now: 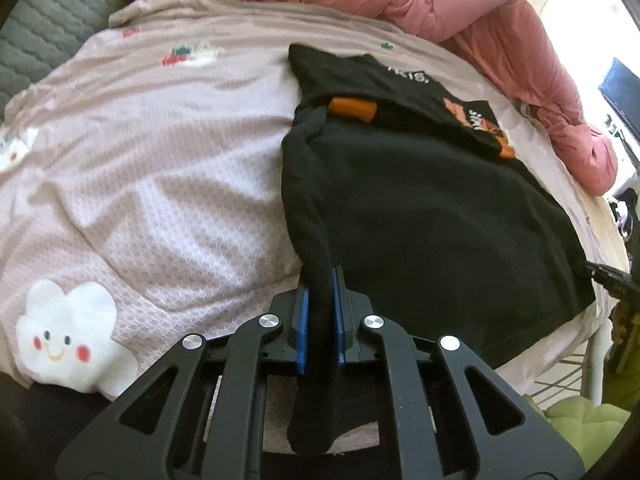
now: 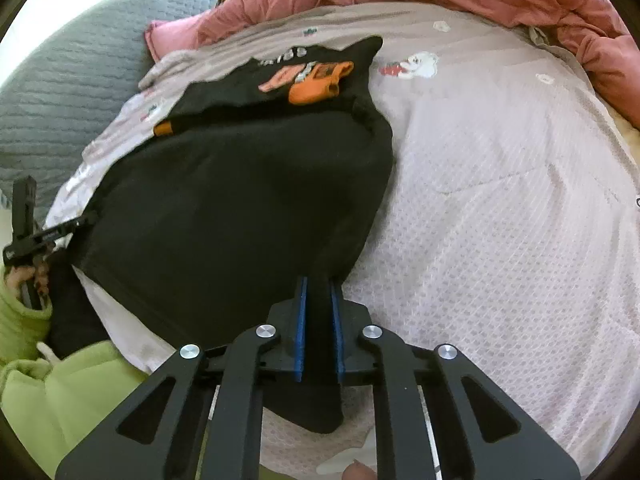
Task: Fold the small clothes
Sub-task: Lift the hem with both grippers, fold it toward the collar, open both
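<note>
left gripper (image 1: 319,280) clamped shut, blue-padded fingers (image 1: 303,312) pinching a bunched fold at the near left corner of the small black garment with orange trim and an orange-and-white print (image 1: 420,208); black cloth squeezed between the pads and trailing down behind them over the linkage. right gripper (image 2: 319,282) likewise closed tight, its own blue-padded fingers (image 2: 300,320) pressed onto the opposite near corner of the same garment, a tail of fabric hanging below the pads. seen from the right wrist camera, left gripper's black tip biting the garment's far edge at the left of the frame; seen from the left wrist camera, right gripper's tip (image 1: 604,274) meeting the cloth's edge at the right. garment spread mostly flat, lower part folded up over the printed part, an orange cuff (image 1: 352,109) peeking out at the fold. beneath it, a pale pink waffle-textured bedcover with white smiling cloud patches (image 1: 140,184). beyond, a rumpled salmon-pink padded quilt (image 1: 460,12) along the far edge, and a grey quilted cushion (image 2: 68,92) to one side. lime-green sleeve (image 2: 56,392) at the lower left of the right wrist view.
</note>
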Motion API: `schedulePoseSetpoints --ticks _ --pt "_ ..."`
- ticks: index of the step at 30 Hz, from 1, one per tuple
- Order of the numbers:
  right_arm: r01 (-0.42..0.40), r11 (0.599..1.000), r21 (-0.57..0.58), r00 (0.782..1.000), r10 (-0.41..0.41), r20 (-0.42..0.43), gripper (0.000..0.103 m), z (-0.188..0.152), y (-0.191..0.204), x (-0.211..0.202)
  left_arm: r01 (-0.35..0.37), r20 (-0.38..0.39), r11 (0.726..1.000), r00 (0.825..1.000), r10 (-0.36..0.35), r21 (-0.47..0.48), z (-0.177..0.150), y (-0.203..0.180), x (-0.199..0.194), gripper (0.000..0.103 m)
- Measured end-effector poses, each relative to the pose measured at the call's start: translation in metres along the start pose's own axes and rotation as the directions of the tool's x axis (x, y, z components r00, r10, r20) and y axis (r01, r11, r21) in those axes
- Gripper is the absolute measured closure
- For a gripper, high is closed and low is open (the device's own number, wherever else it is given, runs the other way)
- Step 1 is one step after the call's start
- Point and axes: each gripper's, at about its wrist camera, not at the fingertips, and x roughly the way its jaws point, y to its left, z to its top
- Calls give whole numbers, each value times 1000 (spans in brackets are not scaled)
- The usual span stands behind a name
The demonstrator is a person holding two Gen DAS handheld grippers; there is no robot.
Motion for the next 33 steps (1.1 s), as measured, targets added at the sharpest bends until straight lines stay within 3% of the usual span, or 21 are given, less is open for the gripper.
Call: schedulePoseSetpoints --ticks 11,20,33 --pt "-41 999 -33 976 47 214 95 41 -2 -42 -30 109 999 994 25 44 26 -22 -29 99" --pt "-45 999 8 954 40 297 95 74 -16 -47 -66 177 995 983 53 70 63 -32 -37 99" --pt "-25 998 58 932 2 362 95 127 -27 -27 -64 196 997 979 54 44 114 -19 -9 99"
